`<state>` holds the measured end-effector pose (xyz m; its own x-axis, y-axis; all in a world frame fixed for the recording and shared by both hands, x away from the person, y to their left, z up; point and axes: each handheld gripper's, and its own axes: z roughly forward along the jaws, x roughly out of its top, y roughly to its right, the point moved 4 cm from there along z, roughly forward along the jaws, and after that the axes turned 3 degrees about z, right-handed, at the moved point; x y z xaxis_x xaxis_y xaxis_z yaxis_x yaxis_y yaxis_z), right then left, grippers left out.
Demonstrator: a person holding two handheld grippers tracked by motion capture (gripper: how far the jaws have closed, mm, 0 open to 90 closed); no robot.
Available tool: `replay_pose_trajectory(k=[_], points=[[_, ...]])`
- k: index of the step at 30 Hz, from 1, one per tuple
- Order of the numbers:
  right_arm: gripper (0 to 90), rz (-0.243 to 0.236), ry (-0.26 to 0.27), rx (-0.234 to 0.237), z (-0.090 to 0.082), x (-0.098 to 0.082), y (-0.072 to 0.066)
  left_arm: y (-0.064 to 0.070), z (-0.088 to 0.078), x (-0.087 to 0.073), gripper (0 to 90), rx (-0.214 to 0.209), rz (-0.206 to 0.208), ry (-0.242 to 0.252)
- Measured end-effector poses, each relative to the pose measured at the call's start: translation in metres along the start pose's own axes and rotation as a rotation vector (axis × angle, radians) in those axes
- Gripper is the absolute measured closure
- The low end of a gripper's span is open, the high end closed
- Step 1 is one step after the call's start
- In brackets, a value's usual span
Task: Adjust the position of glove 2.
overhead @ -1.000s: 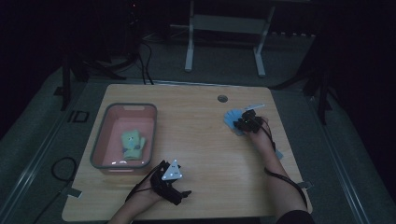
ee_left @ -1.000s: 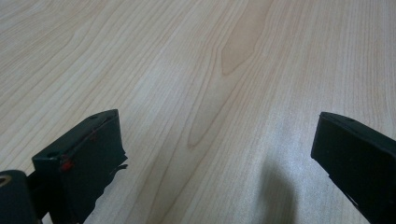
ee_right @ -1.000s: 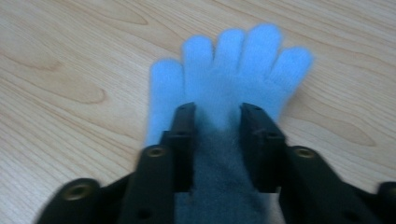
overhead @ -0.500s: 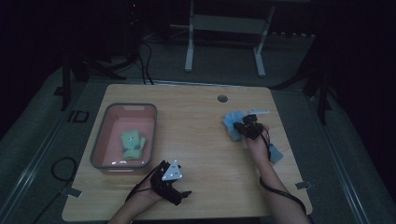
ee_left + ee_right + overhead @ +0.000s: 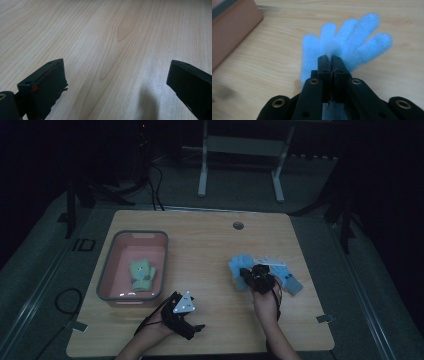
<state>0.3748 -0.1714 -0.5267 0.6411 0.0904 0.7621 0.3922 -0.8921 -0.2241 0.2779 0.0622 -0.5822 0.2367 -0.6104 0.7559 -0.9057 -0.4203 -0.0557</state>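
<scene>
Carry step in hand, I judge: right gripper [image 5: 331, 59] pinches blue glove [image 5: 348, 41], lifted over table [image 5: 210, 250] right of centre, second glove [image 5: 287, 279] beneath. Left gripper [image 5: 117, 82] spread, idle. Next I must swing left to bin [image 5: 106, 275], release beside green gloves [image 5: 142, 275].

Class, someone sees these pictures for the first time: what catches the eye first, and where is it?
A bright blue glove stands out, pinched in the shut right hand-held gripper right of the table's middle. At the left stands a pink bin with a green glove in it. The left hand-held gripper is open over bare wood.
</scene>
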Motion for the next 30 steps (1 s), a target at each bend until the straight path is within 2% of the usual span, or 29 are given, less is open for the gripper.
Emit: replay_pose_trajectory(k=[4,6,8,13,17,18,19,23,27,30], points=[[87.2,0.030,0.021,0.050,0.001,-0.012,-0.018,-0.002,-0.002,0.000,2.6,-0.008,-0.009,0.012],[87.2,0.042,0.026,0.047,0.004,-0.021,-0.025,-0.003,-0.003,-0.001,2.6,-0.007,-0.014,0.017],[87.2,0.028,0.012,0.027,0.008,-0.030,-0.031,-0.003,-0.003,-0.001,2.6,-0.009,-0.015,0.019],[87.1,0.074,-0.015,-0.010,0.015,-0.046,-0.029,-0.001,-0.002,-0.001,2.6,-0.007,0.001,0.010],[86.1,0.080,-0.026,-0.034,0.020,-0.052,-0.027,-0.001,-0.002,-0.001,2.6,-0.008,0.002,0.008],[85.3,0.079,-0.028,-0.042,0.022,-0.053,-0.026,-0.001,-0.002,-0.001,2.6,-0.009,0.001,0.009],[79.7,0.074,-0.035,-0.056,0.025,-0.057,-0.025,-0.001,-0.002,-0.001,2.6,-0.009,0.003,0.008],[66.8,0.081,-0.034,-0.054,0.027,-0.059,-0.025,-0.001,-0.001,-0.001,2.6,-0.008,0.005,0.004],[61.0,0.082,-0.024,-0.041,0.023,-0.056,-0.025,-0.001,-0.002,-0.001,2.6,-0.006,0.007,0.010],[60.8,0.074,-0.018,-0.033,0.020,-0.053,-0.025,-0.001,-0.002,-0.001,2.6,-0.008,0.009,0.008]])
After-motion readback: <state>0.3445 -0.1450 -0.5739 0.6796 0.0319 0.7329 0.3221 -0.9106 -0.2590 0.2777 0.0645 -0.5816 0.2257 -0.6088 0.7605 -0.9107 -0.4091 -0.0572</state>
